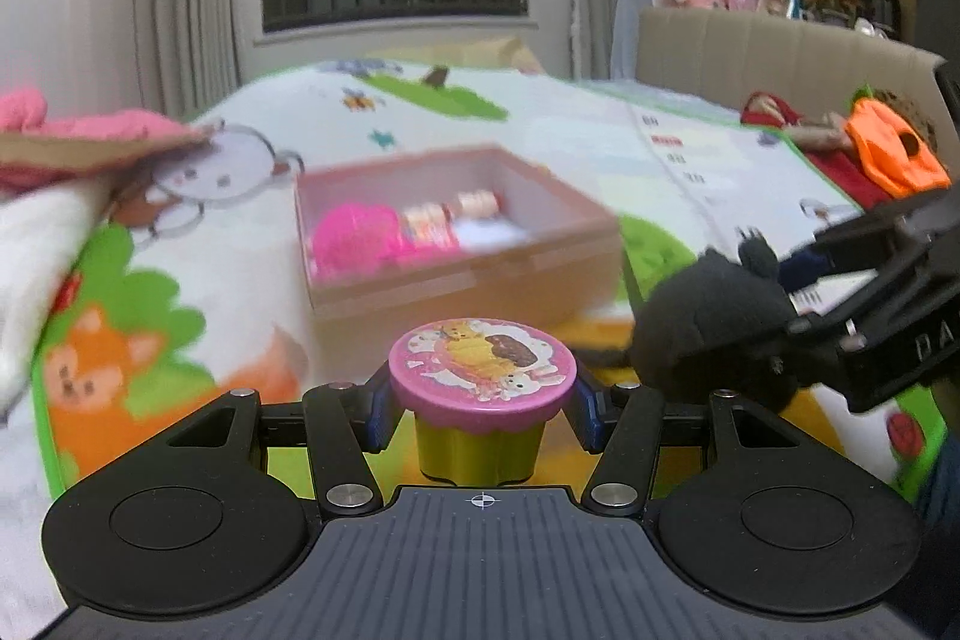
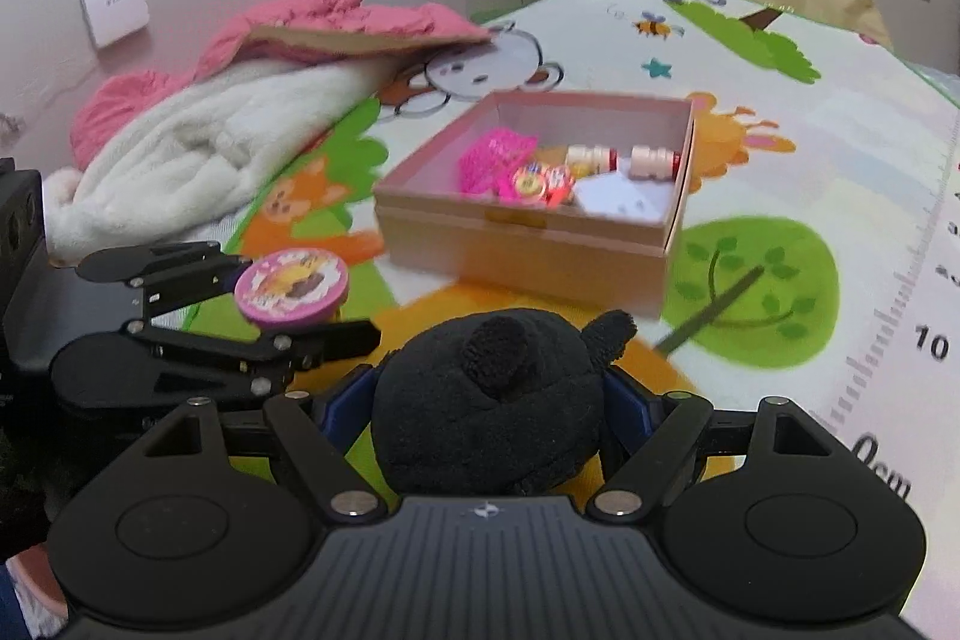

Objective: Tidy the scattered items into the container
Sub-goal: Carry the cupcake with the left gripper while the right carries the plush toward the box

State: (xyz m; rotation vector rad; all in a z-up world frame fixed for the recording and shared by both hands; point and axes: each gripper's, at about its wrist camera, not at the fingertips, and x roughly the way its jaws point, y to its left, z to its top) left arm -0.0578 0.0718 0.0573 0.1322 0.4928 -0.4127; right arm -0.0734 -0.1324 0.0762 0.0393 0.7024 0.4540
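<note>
**Both grippers loaded, box ahead**

Closest in, each tool carried its own cargo. The left gripper (image 1: pixel 480 415) was clenched on a small yellow tub with a pink cartoon lid (image 1: pixel 483 361), gripped low on the body under the lid's overhang, so the lid sat upright above the fingers and the tub probably could not slip down. The right gripper (image 2: pixel 489 415) was squeezed around a black plush toy (image 2: pixel 486 394), its soft bulk bulging above the blue pads (image 2: pixel 624 400), ears pointing forward. The two tools sat side by side, the plush just right of the tub.

Ahead of both, on the printed play mat (image 2: pixel 780 148), lay the open pink box (image 2: pixel 528 238), already holding a pink mesh item, small bottles and round tins. Both loads seemed lined up for dropping in. Beyond the box to the left lay a pink-and-white jacket (image 2: pixel 198 142).
</note>
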